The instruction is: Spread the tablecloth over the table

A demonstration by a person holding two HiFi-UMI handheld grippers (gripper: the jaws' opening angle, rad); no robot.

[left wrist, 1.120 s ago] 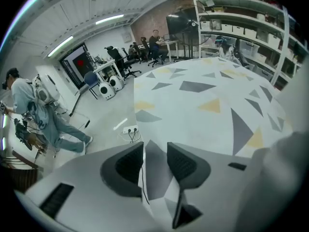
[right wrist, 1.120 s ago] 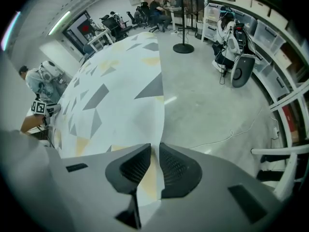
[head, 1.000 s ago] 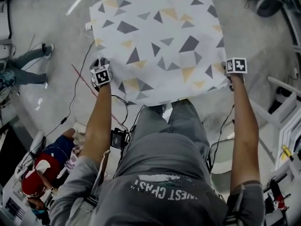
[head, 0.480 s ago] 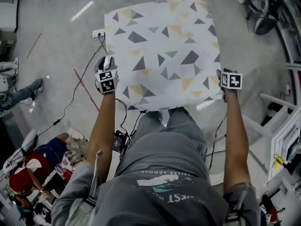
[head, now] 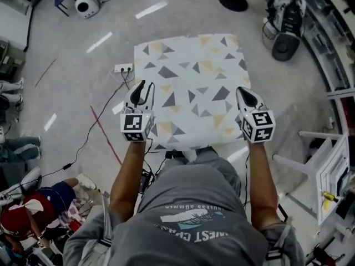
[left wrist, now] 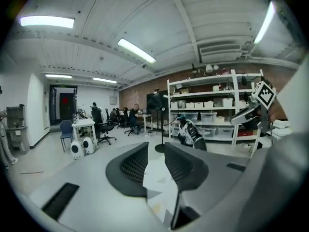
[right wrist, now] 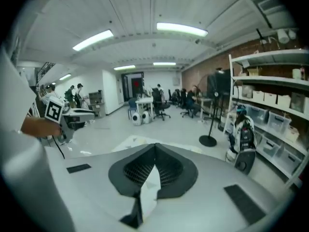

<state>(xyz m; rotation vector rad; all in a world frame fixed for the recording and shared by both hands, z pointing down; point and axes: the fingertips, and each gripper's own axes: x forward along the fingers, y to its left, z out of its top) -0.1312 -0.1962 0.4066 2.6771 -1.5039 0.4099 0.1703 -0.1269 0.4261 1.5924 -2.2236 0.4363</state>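
The white tablecloth (head: 191,87) with grey and yellow triangles lies flat over the small table, hanging at its near edge. My left gripper (head: 143,85) hovers over the cloth's near left corner. Its jaws are closing with a gap still between them and nothing in it. In the left gripper view (left wrist: 155,146), only the cloth far below shows through that gap. My right gripper (head: 241,91) hovers over the near right corner, its tips (right wrist: 154,146) meeting and holding nothing. Each gripper shows in the other's view: the right gripper (left wrist: 251,112) and the left gripper (right wrist: 72,114).
A power strip (head: 123,68) and cables lie on the floor left of the table. A fan stand (head: 233,1) and a wheeled machine (head: 285,43) stand beyond it. A white frame (head: 333,165) is at the right, people (head: 28,215) at lower left, shelving (left wrist: 212,110) along the wall.
Both grippers rose from the cloth's near corners and tipped from pointing down to nearly level. The cloth stayed flat on the table.
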